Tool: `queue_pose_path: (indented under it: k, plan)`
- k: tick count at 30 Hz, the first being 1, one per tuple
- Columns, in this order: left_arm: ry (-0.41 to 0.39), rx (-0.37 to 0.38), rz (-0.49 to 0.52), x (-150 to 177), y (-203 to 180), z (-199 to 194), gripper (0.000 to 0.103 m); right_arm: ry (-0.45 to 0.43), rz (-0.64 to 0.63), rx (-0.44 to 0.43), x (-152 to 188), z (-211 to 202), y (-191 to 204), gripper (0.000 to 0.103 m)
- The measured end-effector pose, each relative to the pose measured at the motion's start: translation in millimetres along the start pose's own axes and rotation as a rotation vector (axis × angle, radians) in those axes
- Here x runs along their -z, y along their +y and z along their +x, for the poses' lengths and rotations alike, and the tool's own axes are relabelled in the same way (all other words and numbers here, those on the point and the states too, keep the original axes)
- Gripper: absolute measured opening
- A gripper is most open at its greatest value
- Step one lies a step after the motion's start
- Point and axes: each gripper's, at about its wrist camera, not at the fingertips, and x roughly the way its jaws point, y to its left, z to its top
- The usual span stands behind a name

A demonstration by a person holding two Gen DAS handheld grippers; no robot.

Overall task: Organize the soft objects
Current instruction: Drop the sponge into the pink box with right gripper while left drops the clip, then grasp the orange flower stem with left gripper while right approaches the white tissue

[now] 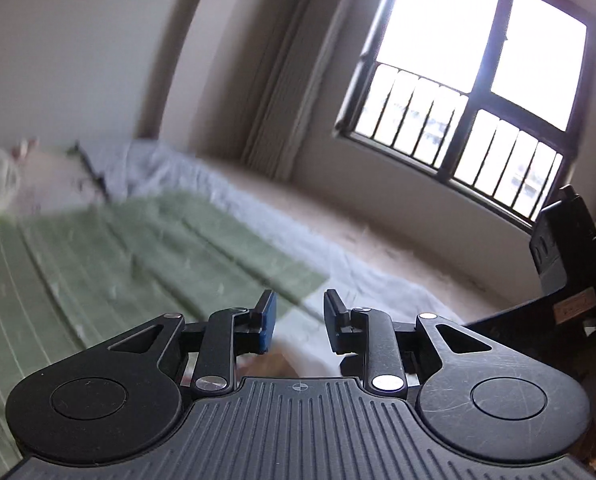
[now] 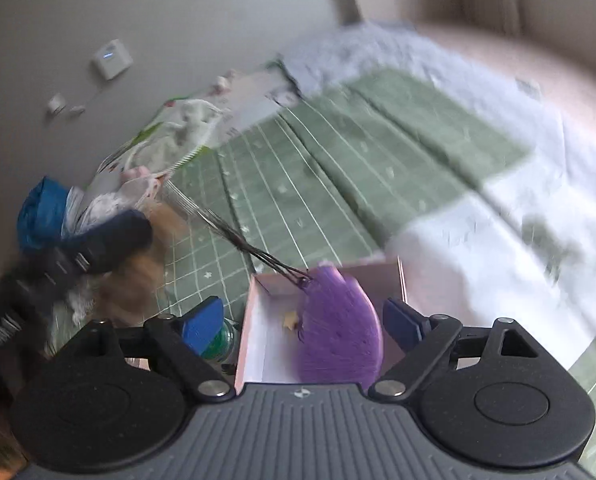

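In the right wrist view, a purple fuzzy toy (image 2: 338, 332) lies in an open pink box (image 2: 253, 320) on the bed. My right gripper (image 2: 302, 322) hangs over the box, jaws wide open, and its blue pads (image 2: 201, 326) are clear of both toy and box. Thin dark strings (image 2: 237, 240) run up-left from the toy. A brown furry plush (image 2: 137, 284) lies blurred to the left. My left gripper (image 1: 300, 320) is open with nothing between its fingers and points along the bed toward the window. A white plush (image 2: 189, 128) sits by the wall.
A green gridded blanket (image 2: 338, 168) over a white sheet (image 2: 518, 208) covers the bed. A blue bag (image 2: 41, 212) and dark bundles (image 2: 113, 240) crowd the left. A green-topped container (image 2: 221, 340) stands beside the box. The barred window (image 1: 478, 80) is ahead; a black device (image 1: 570, 272) is at right.
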Motion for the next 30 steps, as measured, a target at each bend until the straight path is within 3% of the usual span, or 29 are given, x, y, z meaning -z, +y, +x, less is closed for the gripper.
queue_pose_path:
  k: [3,6,13,16,19,21,24,28,30]
  plan:
    - [0.038,0.080,-0.011,11,10,3,0.029,0.035,0.030,-0.003,13,19,-16,0.087]
    - [0.091,0.119,-0.004,13,15,-2,0.029,0.059,-0.012,0.057,26,30,-17,0.087]
    - [0.221,-0.018,-0.114,58,70,-40,0.028,0.090,-0.098,0.120,53,46,-3,0.087]
    - [0.272,-0.105,-0.055,92,86,-79,0.028,0.095,-0.242,0.160,74,49,25,0.087]
    - [0.316,-0.263,0.031,133,99,-110,0.028,0.095,-0.429,0.166,102,56,63,0.087]
    - [0.374,-0.276,-0.009,159,112,-120,0.028,0.109,-0.515,0.142,119,65,85,0.087]
    - [0.415,-0.255,-0.082,190,127,-130,0.028,0.216,-0.622,0.079,145,93,115,0.087]
    - [0.366,-0.285,-0.127,206,145,-140,0.028,0.413,-0.667,-0.031,179,134,148,0.087]
    - [0.353,-0.288,-0.156,205,153,-143,0.028,0.435,-0.718,-0.036,196,141,161,0.087]
